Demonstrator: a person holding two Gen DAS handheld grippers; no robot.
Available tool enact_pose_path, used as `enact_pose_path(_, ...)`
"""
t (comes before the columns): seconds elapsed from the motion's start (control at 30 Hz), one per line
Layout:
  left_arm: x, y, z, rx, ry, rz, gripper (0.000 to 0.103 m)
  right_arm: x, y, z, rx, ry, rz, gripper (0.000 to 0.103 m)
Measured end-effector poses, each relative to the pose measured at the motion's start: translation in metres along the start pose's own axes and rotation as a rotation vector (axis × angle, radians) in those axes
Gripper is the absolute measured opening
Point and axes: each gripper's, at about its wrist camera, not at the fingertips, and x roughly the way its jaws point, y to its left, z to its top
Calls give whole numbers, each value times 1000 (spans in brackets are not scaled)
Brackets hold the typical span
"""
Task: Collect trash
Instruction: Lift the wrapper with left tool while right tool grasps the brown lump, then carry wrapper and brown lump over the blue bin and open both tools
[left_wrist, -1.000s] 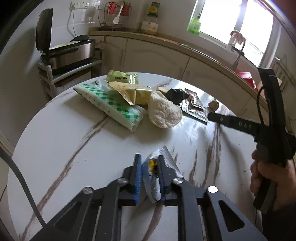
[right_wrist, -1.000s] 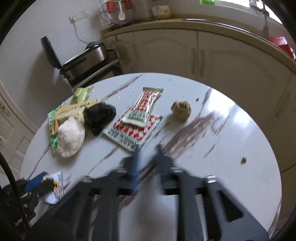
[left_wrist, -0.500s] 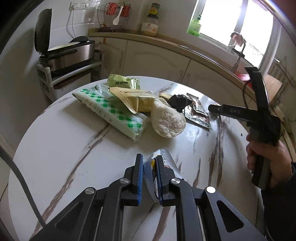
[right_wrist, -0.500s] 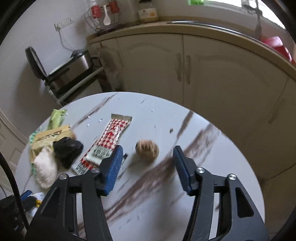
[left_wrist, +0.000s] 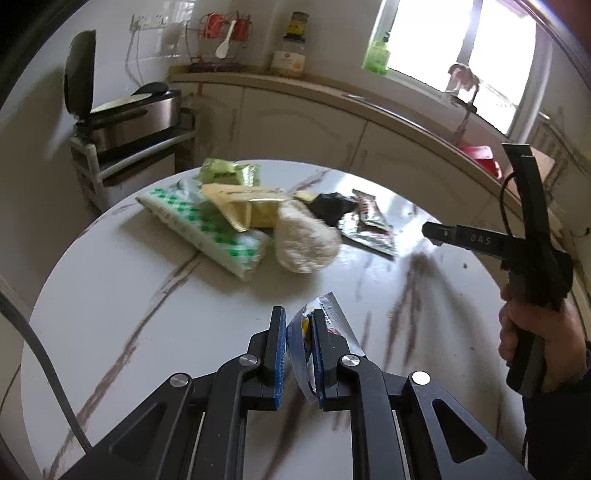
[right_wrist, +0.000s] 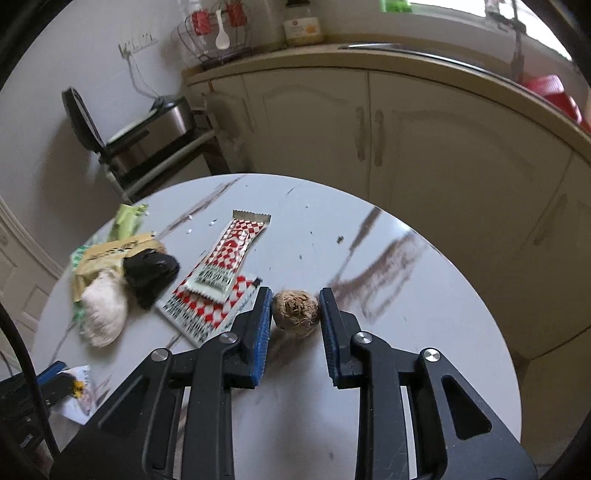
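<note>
My left gripper (left_wrist: 298, 325) is shut on a small silvery wrapper (left_wrist: 334, 314) with yellow print, just above the round marble table (left_wrist: 129, 295). In the right wrist view that wrapper (right_wrist: 79, 395) shows at the lower left. My right gripper (right_wrist: 294, 291) straddles a brown crumpled ball (right_wrist: 295, 312) on the table (right_wrist: 406, 332). Its jaws are closing, the left pad at the ball's edge and a thin gap on the right. A hand (left_wrist: 535, 332) holds that right gripper (left_wrist: 443, 232) at the right of the left wrist view.
A pile of trash lies at the table's far side: a green-checked packet (left_wrist: 207, 229), yellow packet (left_wrist: 240, 206), white lump (right_wrist: 101, 310), black bag (right_wrist: 149, 273) and red-and-white wrappers (right_wrist: 229, 258). Cabinets (right_wrist: 369, 129) and a rice cooker (left_wrist: 129, 118) stand beyond.
The right gripper moved forward over the table to the brown ball, opened wide, then narrowed around it. The left gripper kept still, holding the wrapper.
</note>
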Motion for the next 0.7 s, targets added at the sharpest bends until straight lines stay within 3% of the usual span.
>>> enact_pose_path(0.33, -26, -68, -4, 93, -36, -56, 9, -82, -40, -38, 74, -76, 37, 24)
enact_pose_path(0.7, -23, -188, -11, 237, -25, -201, 9, -177, -144, -99, 211, -151, -35, 24)
